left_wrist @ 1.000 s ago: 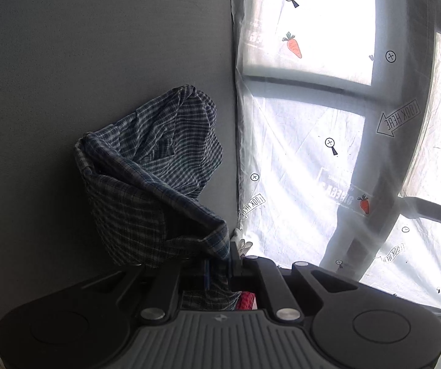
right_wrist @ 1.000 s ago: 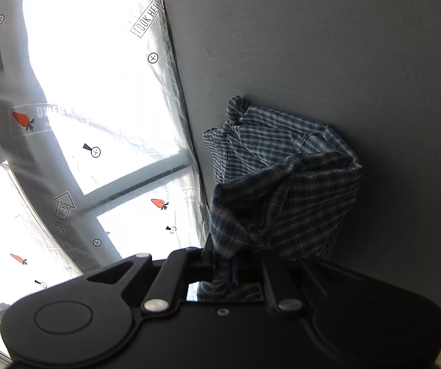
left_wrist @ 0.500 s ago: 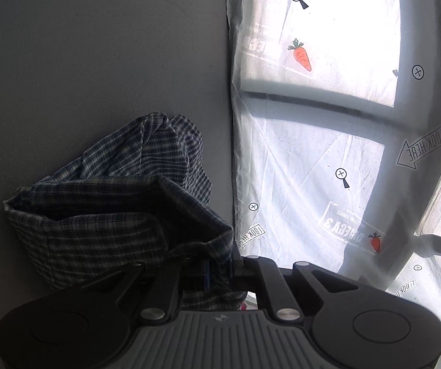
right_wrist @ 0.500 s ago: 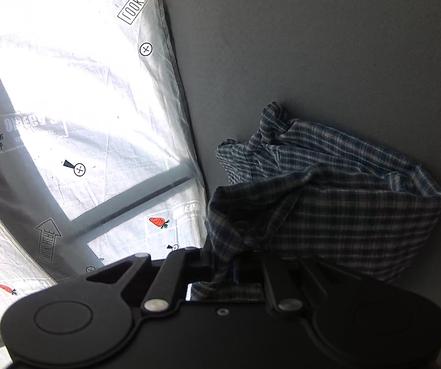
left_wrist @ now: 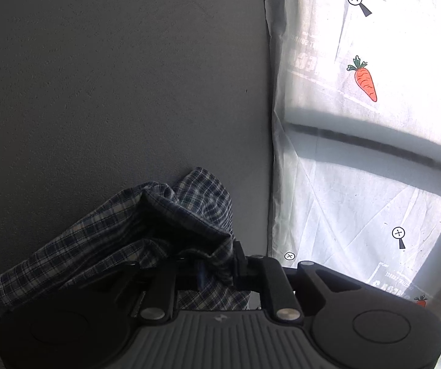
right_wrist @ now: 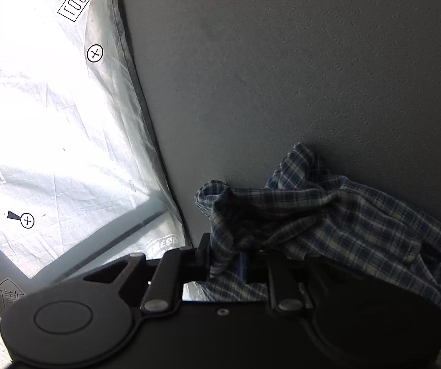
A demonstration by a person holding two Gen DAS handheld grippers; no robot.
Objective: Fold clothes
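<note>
Where curtain (left_wrist: 359,123) hangs, grey wall (left_wrist: 122,86).

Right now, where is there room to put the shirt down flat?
The grey top lies bare beyond the shirt, bordered by the white sheet. It is crowded near both grippers, whose opening jaws have bunched cloth between them.

A plain grey worktop (left_wrist: 122,92) carries everything here. A rumpled blue-and-white checked shirt (left_wrist: 122,240) lies bunched on it. Beside that, a white printed sheet (left_wrist: 359,209) with carrots, arrows and small crossed circles is spread flat, its hemmed edge (right_wrist: 137,98) running straight across the grey, sunlit in patches.
</note>
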